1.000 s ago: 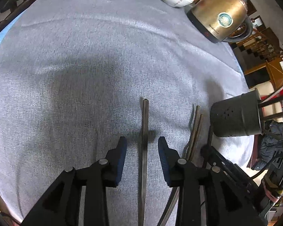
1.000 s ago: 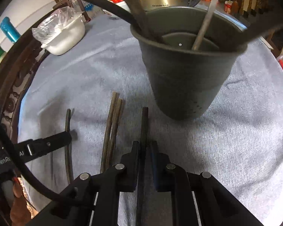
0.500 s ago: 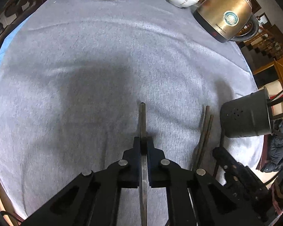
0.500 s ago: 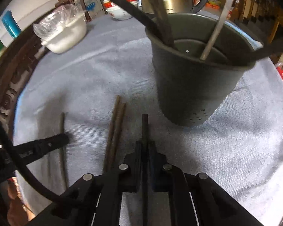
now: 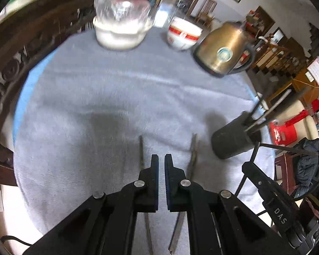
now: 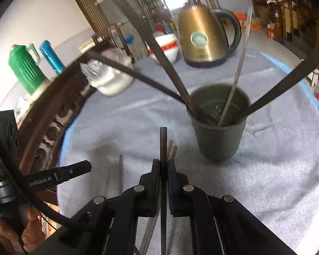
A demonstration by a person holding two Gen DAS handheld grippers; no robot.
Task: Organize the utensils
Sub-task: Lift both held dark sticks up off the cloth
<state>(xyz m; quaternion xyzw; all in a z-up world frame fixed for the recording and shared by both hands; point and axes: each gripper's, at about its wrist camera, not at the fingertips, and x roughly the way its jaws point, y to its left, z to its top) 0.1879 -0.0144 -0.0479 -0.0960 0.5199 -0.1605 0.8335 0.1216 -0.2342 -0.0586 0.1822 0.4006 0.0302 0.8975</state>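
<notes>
My right gripper (image 6: 163, 162) is shut on a dark chopstick (image 6: 163, 144) and holds it lifted above the cloth, left of the dark utensil holder (image 6: 220, 142), which holds several utensils. My left gripper (image 5: 161, 159) is shut and empty, raised above the cloth. A single chopstick (image 5: 141, 150) lies on the cloth just left of its fingers; it also shows in the right wrist view (image 6: 120, 170). A pair of brown chopsticks (image 5: 193, 150) lies between my grippers, near the holder (image 5: 234, 140). The right gripper's finger (image 5: 265, 187) shows in the left wrist view.
A gold kettle (image 5: 223, 51), a red-and-white bowl (image 5: 184, 34) and a white lidded bowl (image 5: 122, 29) stand at the far side of the grey cloth (image 5: 95, 106). A carved wooden rail (image 5: 12, 63) runs along the left. Green and blue flasks (image 6: 25, 68) stand beyond it.
My left gripper closed on the single chopstick, then rose without it; the chopstick stays on the cloth. My right gripper lifted its chopstick up from the cloth.
</notes>
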